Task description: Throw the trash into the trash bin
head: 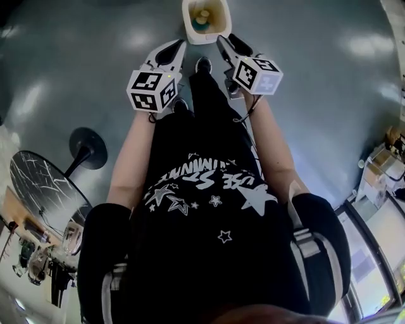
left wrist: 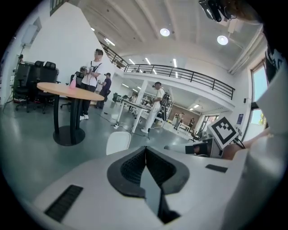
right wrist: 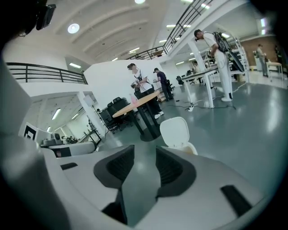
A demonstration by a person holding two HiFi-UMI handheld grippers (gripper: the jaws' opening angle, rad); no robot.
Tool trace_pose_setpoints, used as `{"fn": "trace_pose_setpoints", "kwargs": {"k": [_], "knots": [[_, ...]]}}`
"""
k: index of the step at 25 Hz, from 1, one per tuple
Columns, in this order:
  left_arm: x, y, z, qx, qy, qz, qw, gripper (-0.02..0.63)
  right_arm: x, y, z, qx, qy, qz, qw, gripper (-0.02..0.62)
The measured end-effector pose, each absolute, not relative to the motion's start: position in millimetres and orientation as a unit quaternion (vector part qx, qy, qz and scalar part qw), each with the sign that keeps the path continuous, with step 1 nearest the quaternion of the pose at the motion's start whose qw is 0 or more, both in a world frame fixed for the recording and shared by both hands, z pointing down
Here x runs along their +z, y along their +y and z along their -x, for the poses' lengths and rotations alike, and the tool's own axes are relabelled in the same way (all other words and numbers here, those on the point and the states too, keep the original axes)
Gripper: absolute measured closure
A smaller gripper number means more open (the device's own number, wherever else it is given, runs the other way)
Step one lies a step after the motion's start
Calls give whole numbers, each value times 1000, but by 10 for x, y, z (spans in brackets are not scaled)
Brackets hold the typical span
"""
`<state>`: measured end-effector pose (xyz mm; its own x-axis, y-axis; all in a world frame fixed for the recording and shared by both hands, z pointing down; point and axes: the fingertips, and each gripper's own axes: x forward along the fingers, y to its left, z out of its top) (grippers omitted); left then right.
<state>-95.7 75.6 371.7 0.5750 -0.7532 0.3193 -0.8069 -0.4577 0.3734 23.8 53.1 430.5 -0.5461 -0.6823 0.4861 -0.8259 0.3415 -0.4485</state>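
Note:
The white trash bin stands on the grey floor at the top of the head view, lid up, with teal and yellowish trash inside. Both grippers hang just short of it, above the person's shoes. My left gripper is shut, its black pads meeting at the tip with nothing in them. My right gripper is open, and only floor shows through the gap between its pads. The bin's raised lid shows just past the left jaws, and this lid also sits beyond the right jaws.
A round wooden table on a black pedestal base stands to the left, with a pink bottle on it. Several people stand by desks farther off. Office chairs and a railed balcony lie beyond. Grey floor surrounds the bin.

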Motion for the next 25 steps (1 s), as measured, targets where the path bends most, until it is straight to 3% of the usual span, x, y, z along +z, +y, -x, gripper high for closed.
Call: {"fn": "trace_pose_setpoints", "kwargs": {"k": [10, 20, 25], "knots": [[2921, 1133, 830, 22, -441, -877, 192, 594, 3431, 1003, -493, 293, -811, -500, 82, 516], [2631, 1471, 693, 12, -462, -871, 170, 595, 3177, 1280, -741, 298, -823, -480, 51, 583], [2581, 1672, 586, 6, -480, -861, 168, 594, 3059, 1471, -855, 279, -839, -462, 68, 589]]}}
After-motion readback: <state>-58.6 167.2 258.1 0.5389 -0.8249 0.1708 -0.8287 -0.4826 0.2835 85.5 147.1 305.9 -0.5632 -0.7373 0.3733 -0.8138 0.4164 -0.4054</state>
